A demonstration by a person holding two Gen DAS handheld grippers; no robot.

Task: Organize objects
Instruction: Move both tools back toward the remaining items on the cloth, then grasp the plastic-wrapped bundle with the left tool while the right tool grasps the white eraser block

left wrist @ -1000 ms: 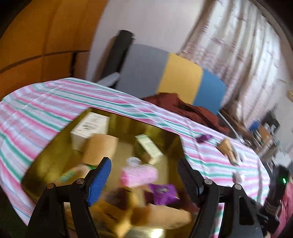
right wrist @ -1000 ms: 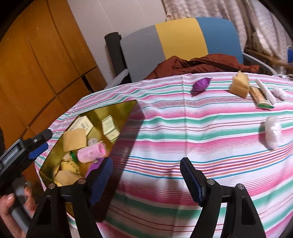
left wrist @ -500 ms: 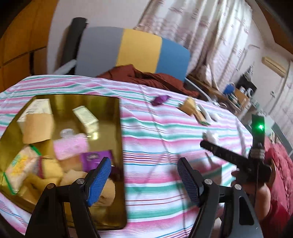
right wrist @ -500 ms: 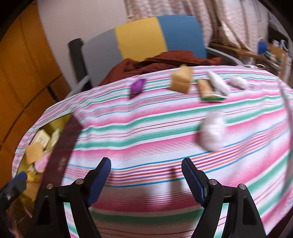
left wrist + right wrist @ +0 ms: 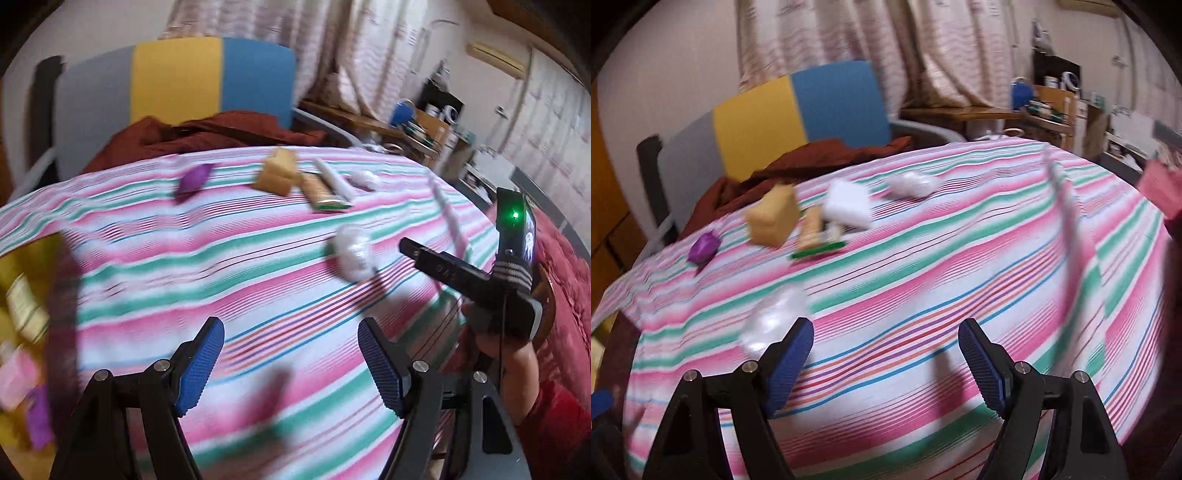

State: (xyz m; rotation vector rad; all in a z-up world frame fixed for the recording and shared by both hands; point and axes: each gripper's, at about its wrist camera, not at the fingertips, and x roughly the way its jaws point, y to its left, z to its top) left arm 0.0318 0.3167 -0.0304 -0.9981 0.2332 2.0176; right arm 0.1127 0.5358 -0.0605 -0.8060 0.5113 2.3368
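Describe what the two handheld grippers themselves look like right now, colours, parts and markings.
Both the left gripper and right gripper have black triangular-frame arms with silver screws and jaws lined with blue ribbed pads. Seen from the left wrist view, the right gripper's black body carries a glowing green light and a thin black cable; the hand holding it shows a red sleeve.

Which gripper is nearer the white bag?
Right. The right gripper is open with the white bag just beyond its left fingertip. The left gripper, also open, is farther back; the bag sits well ahead, to its right.
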